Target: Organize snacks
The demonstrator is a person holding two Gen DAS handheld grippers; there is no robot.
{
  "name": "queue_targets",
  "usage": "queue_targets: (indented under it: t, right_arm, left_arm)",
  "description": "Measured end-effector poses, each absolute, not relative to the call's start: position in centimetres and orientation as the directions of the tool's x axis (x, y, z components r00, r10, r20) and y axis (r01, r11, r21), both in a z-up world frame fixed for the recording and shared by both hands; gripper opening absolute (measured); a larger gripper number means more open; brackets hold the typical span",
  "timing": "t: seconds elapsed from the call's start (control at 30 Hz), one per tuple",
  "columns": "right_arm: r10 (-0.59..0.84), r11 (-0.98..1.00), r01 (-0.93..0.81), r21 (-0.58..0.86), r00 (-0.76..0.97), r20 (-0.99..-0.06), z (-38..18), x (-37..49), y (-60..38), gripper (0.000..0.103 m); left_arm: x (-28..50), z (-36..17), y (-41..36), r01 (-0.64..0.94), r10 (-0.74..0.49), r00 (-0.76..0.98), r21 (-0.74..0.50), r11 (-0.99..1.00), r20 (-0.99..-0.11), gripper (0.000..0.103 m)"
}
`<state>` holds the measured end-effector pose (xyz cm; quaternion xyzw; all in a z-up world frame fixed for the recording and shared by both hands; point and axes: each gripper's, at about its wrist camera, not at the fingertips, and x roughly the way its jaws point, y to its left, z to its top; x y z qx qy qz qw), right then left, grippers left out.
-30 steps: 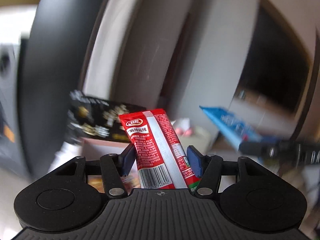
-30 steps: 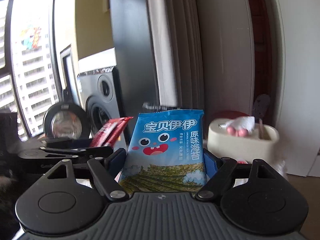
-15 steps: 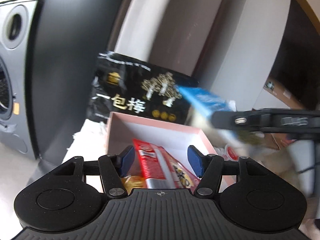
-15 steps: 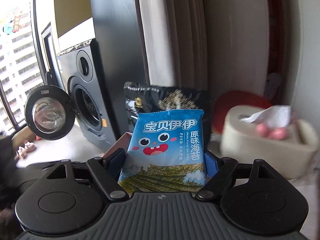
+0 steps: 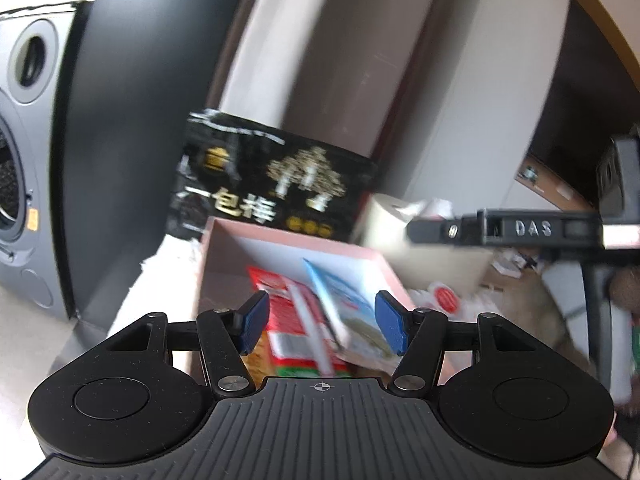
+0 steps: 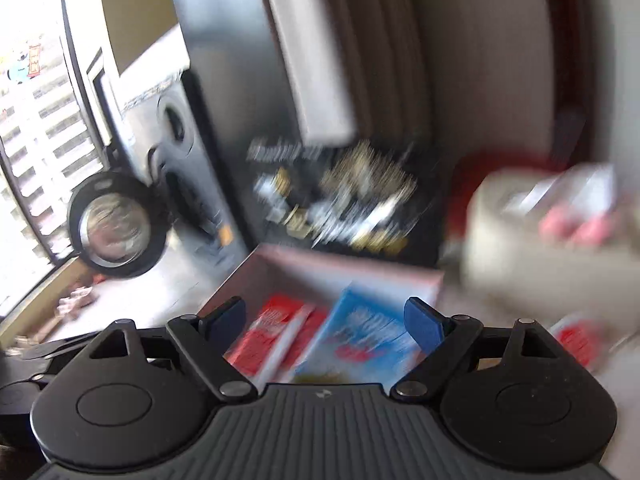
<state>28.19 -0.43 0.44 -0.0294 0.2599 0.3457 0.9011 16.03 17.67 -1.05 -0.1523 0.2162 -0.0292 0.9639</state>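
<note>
Both packets lying loose in pink cardboard box (image 5: pixel 280 238), just ahead of and below both tools. Red plastic sachet (image 5: pixel 298 322) left, blue seaweed packet (image 5: pixel 348 312) right, long axes running away. Left gripper (image 5: pixel 322 326) spread, empty. Right gripper (image 6: pixel 324 320) just opened, empty.

Both wrist views close above, angled down, sharing pink box (image 5: pixel 280 240)
</note>
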Motion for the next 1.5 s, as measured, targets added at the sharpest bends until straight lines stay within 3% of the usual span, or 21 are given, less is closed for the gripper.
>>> queue_targets:
  t: [0.23, 0.33, 0.47, 0.6, 0.7, 0.83, 0.9, 1.37, 1.47, 1.5]
  right_arm:
    - [0.275, 0.897, -0.405, -0.175, 0.823, -0.497, -1.3, 28.6, -6.4, 0.087]
    - [0.293, 0.867, -0.463, -0.184, 0.773, -0.563, -4.3, 28.1, -7.7, 0.087]
    - [0.393, 0.854, -0.519, -0.028, 0.679, -0.62, -7.4, 28.6, -8.3, 0.085]
    - [0.514, 0.841, -0.494, 0.22, 0.603, -0.611, -8.3, 31.6, -8.3, 0.062]
    - [0.574, 0.805, -0.518, 0.289, 0.561, -0.596, -8.7, 33.4, -6.8, 0.054]
    - [0.589, 0.793, -0.507, 0.337, 0.5, -0.635, -9.6, 35.3, -5.4, 0.035]
    - [0.602, 0.783, -0.506, 0.361, 0.469, -0.646, -9.5, 34.9, -5.7, 0.032]
    - [0.721, 0.675, -0.545, 0.498, 0.343, -0.603, -6.5, 22.7, -12.8, 0.03]
    - [0.741, 0.636, -0.592, 0.494, 0.292, -0.604, -6.9, 19.7, -12.2, 0.037]
    - [0.736, 0.636, -0.61, 0.472, 0.296, -0.609, -7.0, 18.8, -12.0, 0.045]
  left_arm:
    - [14.6, -2.6, 13.3, 0.082, -0.245, 0.863, -0.355, 0.931, -0.443, 0.063]
    - [14.3, -3.7, 11.7, 0.101, -0.281, 0.835, -0.37, 0.923, -0.473, 0.063]
    - [14.5, -4.7, 10.8, 0.08, -0.268, 0.81, -0.354, 0.932, -0.522, 0.063]
    - [14.6, -4.9, 11.6, 0.027, -0.219, 0.814, -0.342, 0.939, -0.538, 0.063]
    - [14.7, -5.2, 12.6, -0.02, -0.186, 0.811, -0.344, 0.939, -0.554, 0.063]
    - [14.5, -5.4, 13.2, -0.05, -0.169, 0.809, -0.353, 0.934, -0.563, 0.063]
    - [14.2, -5.2, 13.2, -0.044, -0.173, 0.81, -0.353, 0.935, -0.56, 0.063]
    - [12.0, -4.0, 10.6, 0.02, -0.253, 0.803, -0.399, 0.917, -0.539, 0.063]
    - [11.4, -3.7, 9.5, 0.032, -0.258, 0.796, -0.388, 0.921, -0.548, 0.063]
    - [11.2, -3.7, 9.2, 0.036, -0.26, 0.79, -0.382, 0.923, -0.555, 0.063]
